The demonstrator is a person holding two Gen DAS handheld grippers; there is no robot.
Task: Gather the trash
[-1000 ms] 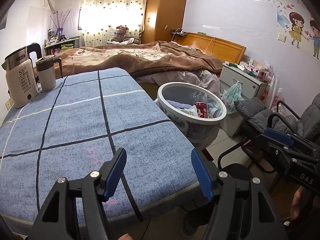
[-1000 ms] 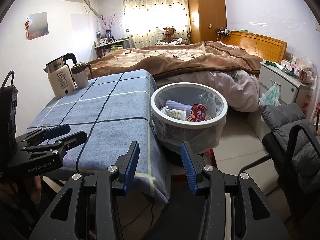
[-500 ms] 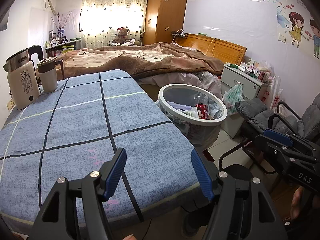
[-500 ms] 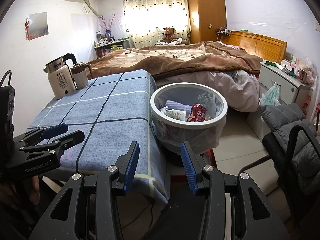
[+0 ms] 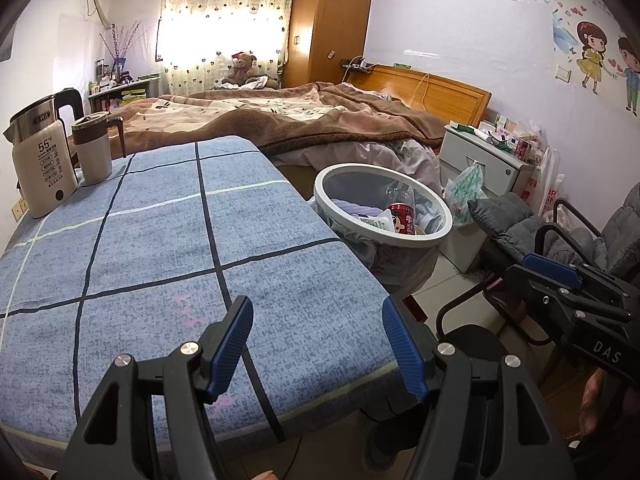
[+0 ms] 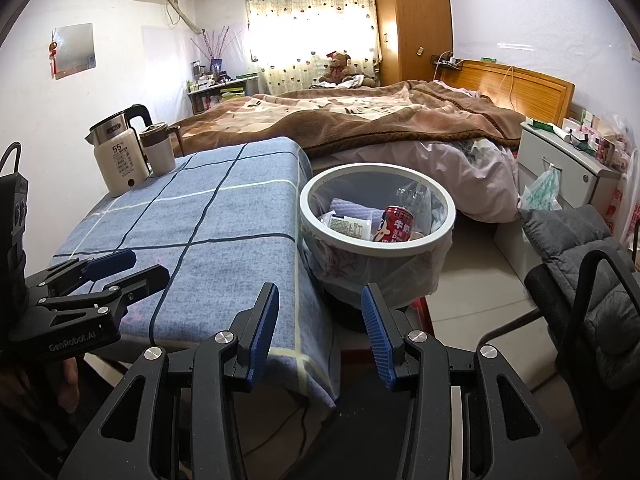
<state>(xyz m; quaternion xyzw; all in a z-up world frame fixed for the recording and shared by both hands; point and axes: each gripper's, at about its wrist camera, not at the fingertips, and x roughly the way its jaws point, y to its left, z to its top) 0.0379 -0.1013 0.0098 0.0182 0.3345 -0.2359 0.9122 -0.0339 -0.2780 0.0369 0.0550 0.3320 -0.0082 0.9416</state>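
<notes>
Trash sits inside the round white trash bin, which stands on the floor right beside the table and in front of the bed. The bed is the biggest thing here, covered with a brown blanket, and a teddy bear sits at its far end by the curtain. The table has a blue cloth with dark and light lines on it. On its far corner stands a white kettle with "55°C" written on the side, and a mug with a lid is just beside it. The bin has a clear bag in it. Inside lie a red can with a cartoon face and white writing, a white packet with small print too tiny to read, and a clear plastic bottle. The left gripper hangs over the near edge of the table with its blue pads wide apart and nothing between them; its side reads "GenRobot.AI". The right gripper points toward the bin, its pads a bit closer together but also apart and holding nothing; its side reads "DAS".
</notes>
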